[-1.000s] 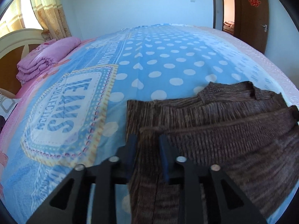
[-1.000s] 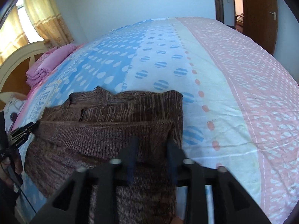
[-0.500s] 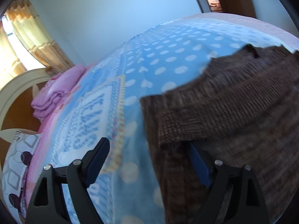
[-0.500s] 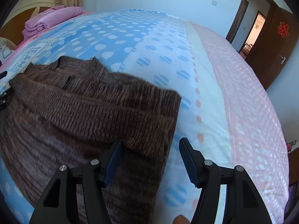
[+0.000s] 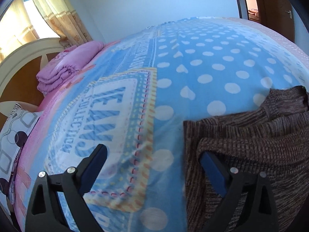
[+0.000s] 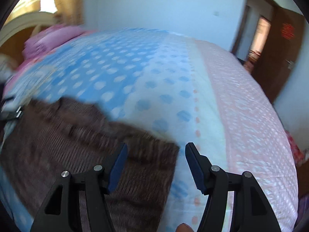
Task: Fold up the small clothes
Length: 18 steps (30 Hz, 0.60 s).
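The left gripper (image 5: 152,154) was seen with jaws opening wide, nothing clamped, its right finger tucked under a folded edge of the brown knit garment (image 5: 251,145). The right gripper (image 6: 155,154) was held apart over the garment's corner on the bedspread (image 5: 193,67).

The bed (image 5: 202,61) is covered by a blue spread with white dots, a lettered patch at its left and a pink band along its right. A brown knitted garment (image 5: 251,145) lies flat at the near edge. 1 folded pink blanket (image 5: 67,65) rests far left, by the headboard (image 5: 25,52).
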Tool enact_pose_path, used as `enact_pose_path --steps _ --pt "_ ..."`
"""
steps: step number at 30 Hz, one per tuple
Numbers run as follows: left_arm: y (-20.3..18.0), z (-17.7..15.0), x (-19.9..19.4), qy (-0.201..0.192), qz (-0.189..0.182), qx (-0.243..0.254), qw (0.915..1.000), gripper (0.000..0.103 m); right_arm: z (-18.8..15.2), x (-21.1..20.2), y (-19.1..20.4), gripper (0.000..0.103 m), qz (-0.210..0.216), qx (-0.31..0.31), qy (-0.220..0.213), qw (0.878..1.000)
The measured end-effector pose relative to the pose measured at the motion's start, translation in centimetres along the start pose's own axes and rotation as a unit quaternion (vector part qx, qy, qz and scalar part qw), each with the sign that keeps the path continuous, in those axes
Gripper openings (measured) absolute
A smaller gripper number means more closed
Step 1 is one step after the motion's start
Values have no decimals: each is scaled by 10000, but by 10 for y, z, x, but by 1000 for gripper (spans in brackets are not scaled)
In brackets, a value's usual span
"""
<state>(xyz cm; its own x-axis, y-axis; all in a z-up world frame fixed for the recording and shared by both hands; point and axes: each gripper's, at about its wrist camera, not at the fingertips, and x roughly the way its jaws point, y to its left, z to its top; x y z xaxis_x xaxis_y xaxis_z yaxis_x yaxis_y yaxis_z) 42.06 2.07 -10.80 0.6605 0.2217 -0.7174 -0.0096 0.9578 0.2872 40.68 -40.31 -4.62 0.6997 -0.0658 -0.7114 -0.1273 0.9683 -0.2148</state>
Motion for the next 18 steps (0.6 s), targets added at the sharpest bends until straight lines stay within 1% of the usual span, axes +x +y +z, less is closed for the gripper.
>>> enact_pose_path --steps 1,2,4,5,6,7,8,9,13,16,18 --pt "-1 0 1 18 -39 9 10000 99 -11 -4 9 63 105 -448 89 9989" --pt "-3 0 1 34 -84 29 10000 99 -20 -6 17 63 71 -829 158 9964" --pt "-5 1 3 108 -173 136 9997 99 -40 -6 33 63 -278 -1653 396 9851" --pt "-7 2 5 222 -287 250 9990 99 -49 -5 35 63 -468 -1888 499 9796" --pt "-8 2 7 380 -399 351 9979 99 -53 -3 35 63 -625 -1975 568 9767" --pt "-7 2 8 511 -501 407 9966 99 -55 -2 31 63 -704 -1942 588 9767" --pt "-5 2 7 588 -612 447 9954 99 -55 -3 27 63 -723 -1871 575 9780" --pt "-1 1 3 583 -665 459 9950 99 -54 -2 24 63 -724 -1802 540 9795" --pt "16 -3 -18 504 -932 750 9915 100 -53 8 17 63 -738 -1657 531 9820" --pt "31 -3 -31 324 -960 798 9916 103 -53 9 19 63 -752 -1682 518 9815" --pt "36 -5 -39 66 -886 836 9925 103 -52 8 18 63 -789 -1671 499 9815"
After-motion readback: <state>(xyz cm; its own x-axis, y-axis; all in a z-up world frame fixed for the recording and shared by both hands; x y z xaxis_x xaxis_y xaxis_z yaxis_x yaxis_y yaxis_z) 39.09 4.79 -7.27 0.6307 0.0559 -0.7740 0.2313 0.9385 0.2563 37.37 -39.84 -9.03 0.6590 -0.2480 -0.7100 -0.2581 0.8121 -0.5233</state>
